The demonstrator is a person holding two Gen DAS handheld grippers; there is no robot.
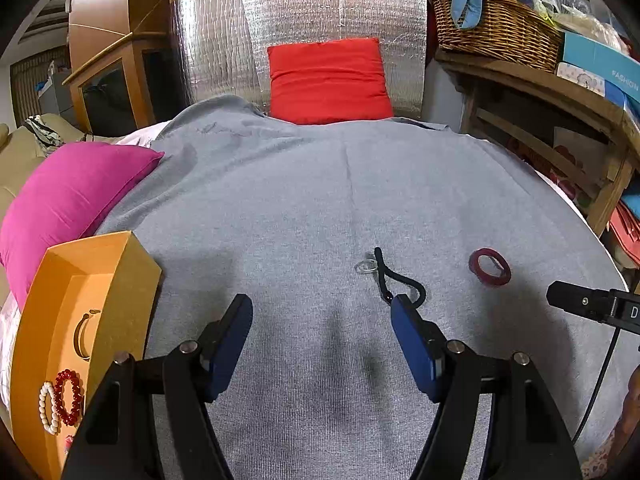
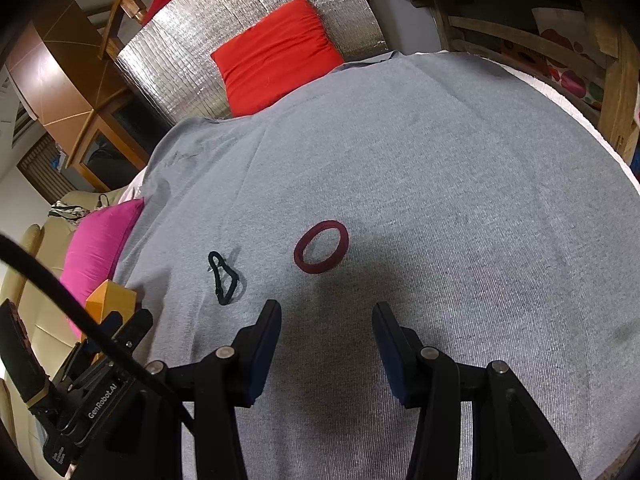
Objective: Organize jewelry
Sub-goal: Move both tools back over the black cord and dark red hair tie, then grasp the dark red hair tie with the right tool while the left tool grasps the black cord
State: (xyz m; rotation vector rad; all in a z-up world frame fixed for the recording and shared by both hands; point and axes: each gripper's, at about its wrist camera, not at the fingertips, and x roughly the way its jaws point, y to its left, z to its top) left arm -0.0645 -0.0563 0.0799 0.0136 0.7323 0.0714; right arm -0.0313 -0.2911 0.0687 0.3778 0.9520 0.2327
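Both my grippers, left gripper (image 1: 322,312) and right gripper (image 2: 326,318), hover spread wide and empty over the grey cloth (image 1: 300,200). I see the maroon bangle (image 2: 321,247) ahead, black cord bracelet (image 2: 222,278) beside it, beaded bracelets (image 1: 68,396) in the orange box (image 1: 132,280).

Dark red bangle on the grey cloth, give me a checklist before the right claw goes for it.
1. Right claw open and empty: ok.
2. Dark red bangle lying flat on the grey cloth, ahead of the claw and a little left of centre: ok.
3. Bangle apart from the black cord bracelet and the small silver ring: ok.
4. Left claw open, off to the side of the bangle: ok.
5. Orange box open, with room beside the red bead bracelet, white bead bracelet and gold bangle: ok.
6. Claw opening wide enough for the bangle: cannot tell.
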